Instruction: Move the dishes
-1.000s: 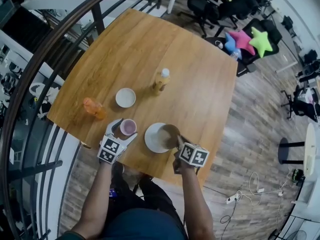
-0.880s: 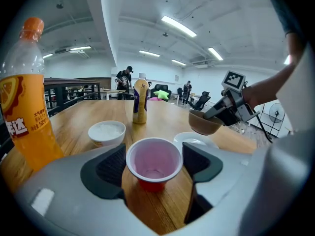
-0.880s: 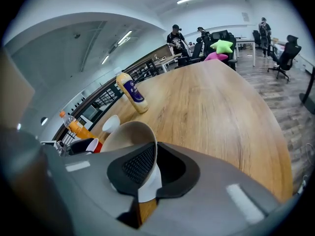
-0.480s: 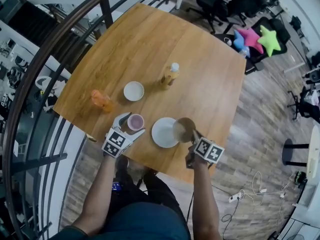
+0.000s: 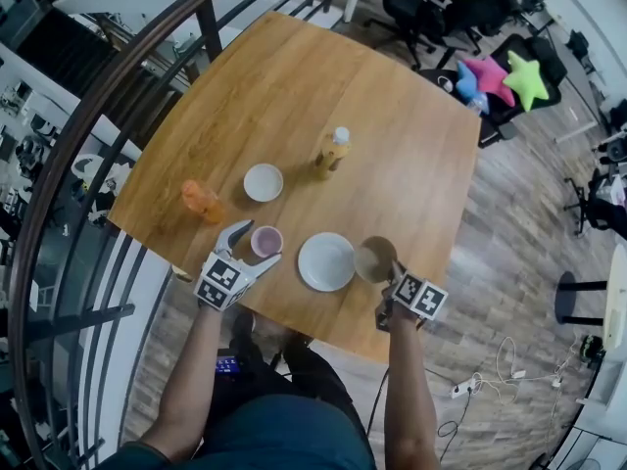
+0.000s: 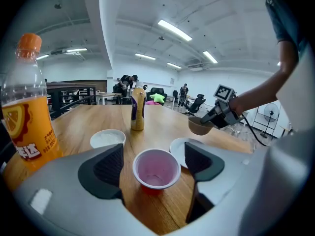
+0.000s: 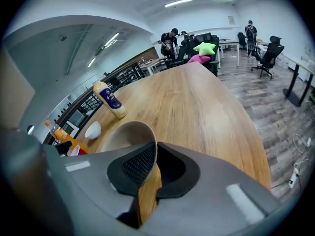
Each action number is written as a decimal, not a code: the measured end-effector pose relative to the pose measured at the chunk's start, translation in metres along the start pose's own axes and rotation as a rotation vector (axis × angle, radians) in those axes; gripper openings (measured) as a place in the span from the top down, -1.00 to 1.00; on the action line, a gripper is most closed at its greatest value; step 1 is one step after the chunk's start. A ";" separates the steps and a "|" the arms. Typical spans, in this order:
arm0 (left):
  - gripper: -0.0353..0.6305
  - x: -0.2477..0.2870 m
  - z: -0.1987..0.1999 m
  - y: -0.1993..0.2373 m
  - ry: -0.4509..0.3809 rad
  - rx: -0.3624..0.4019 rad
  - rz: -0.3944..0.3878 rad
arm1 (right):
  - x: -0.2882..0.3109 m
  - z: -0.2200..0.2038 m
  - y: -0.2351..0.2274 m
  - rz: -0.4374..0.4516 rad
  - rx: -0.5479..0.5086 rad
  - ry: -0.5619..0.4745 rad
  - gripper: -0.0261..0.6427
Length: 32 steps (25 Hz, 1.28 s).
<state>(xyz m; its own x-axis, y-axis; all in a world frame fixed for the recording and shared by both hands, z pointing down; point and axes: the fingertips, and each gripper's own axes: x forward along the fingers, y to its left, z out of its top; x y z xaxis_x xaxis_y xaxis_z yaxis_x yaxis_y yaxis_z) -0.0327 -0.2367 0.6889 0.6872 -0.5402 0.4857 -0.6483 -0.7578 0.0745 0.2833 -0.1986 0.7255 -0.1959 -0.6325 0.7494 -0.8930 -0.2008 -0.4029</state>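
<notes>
My right tongs (image 7: 155, 154) pinch the rim of the brown bowl (image 7: 125, 134); only the head view places it just beside the white plate (image 5: 325, 261). My left tongs (image 6: 153, 157) stand wide around the pink cup (image 6: 156, 173), not touching it, on the surface (image 5: 294, 96).

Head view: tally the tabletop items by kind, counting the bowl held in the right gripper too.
Bottles: 2, orange bottle and yellow bottle
Bowls: 2, white bowl and brown bowl
Plates: 1, white plate
Cups: 1, pink cup
Total: 6
</notes>
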 end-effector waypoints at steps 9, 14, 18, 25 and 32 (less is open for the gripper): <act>-0.27 -0.017 0.019 0.003 -0.026 0.036 0.006 | 0.000 -0.015 -0.032 -0.067 0.059 0.016 0.84; -0.27 -0.026 0.021 0.002 -0.031 0.050 0.010 | -0.003 -0.019 -0.044 -0.087 0.084 0.008 0.84; -0.27 -0.035 0.029 0.005 -0.039 0.064 0.016 | -0.006 -0.020 -0.051 -0.104 0.097 0.008 0.84; -0.25 -0.053 0.042 0.008 -0.044 0.102 0.032 | -0.009 -0.022 -0.064 -0.135 0.114 0.003 0.84; -0.23 -0.074 0.048 0.008 -0.047 0.134 0.036 | -0.014 -0.028 -0.071 -0.156 0.146 0.005 0.83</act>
<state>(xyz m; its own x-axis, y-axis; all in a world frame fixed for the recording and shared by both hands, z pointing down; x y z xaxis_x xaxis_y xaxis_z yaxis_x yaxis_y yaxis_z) -0.0728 -0.2206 0.6122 0.6811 -0.5819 0.4444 -0.6252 -0.7781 -0.0607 0.3380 -0.1541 0.7586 -0.0620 -0.5815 0.8112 -0.8444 -0.4027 -0.3532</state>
